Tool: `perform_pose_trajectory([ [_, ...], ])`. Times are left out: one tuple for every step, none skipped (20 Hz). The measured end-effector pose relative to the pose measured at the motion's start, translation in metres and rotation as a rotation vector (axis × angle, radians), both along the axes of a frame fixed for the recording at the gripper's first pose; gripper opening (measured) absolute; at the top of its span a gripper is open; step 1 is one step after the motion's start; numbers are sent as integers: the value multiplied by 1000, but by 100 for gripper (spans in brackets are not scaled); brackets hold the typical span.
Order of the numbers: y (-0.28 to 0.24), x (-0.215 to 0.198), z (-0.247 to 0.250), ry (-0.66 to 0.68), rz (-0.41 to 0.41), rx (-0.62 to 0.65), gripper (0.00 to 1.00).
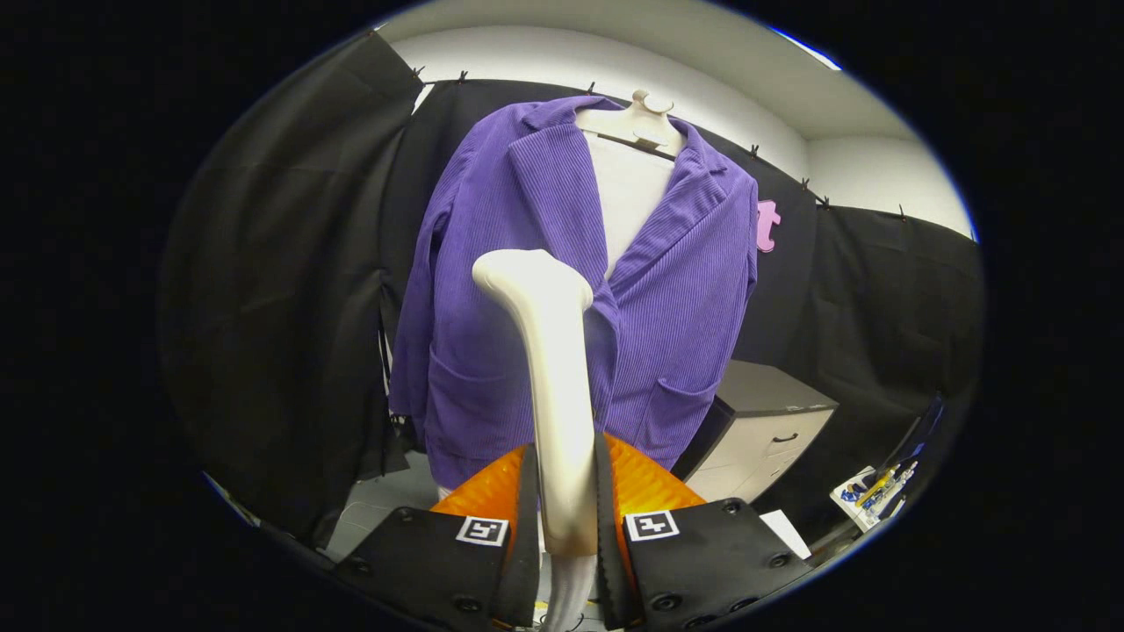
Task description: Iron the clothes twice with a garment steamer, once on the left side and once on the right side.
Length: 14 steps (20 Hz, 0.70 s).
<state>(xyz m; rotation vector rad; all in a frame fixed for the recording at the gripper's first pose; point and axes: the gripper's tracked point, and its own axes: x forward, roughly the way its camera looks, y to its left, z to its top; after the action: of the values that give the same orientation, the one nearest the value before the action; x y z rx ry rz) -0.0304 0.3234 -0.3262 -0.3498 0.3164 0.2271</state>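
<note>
The gripper (566,527) clamps both fingers on the handle of a white steamer (549,369), holding it upright with its head raised toward the purple jacket (527,290) hanging just beyond on a hanger (645,118), apparently ready for a pass.

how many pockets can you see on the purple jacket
2. One pocket sits low on the jacket panel beside the steamer held in the shut gripper; the other pocket is on the opposite panel, toward the cabinet. The steamer may hide more.
</note>
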Motion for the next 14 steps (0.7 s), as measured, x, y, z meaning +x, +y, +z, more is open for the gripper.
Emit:
perform_pose_trajectory([
  [-2,-2,-7,14,-1,0,35],
  [-3,-4,-15,34,-5,1,35],
  [-5,-5,-23,55,-11,1,35],
  [-7,-6,-29,67,-17,2,35],
  [-10,-6,-36,78,-21,-5,35],
  [-12,-8,-43,91,-23,-13,35],
  [-13,-11,-52,108,-25,-13,35],
  [-14,-15,-60,123,-27,-11,35],
  [-15,-14,-68,131,-27,-16,35],
  [-16,-15,-72,135,-27,-26,35],
  [-16,-15,-75,139,-27,-32,35],
  [-16,-16,-80,147,-28,-34,35],
  [-17,-18,-86,157,-28,-36,35],
  [-18,-21,-92,167,-29,-39,35],
])
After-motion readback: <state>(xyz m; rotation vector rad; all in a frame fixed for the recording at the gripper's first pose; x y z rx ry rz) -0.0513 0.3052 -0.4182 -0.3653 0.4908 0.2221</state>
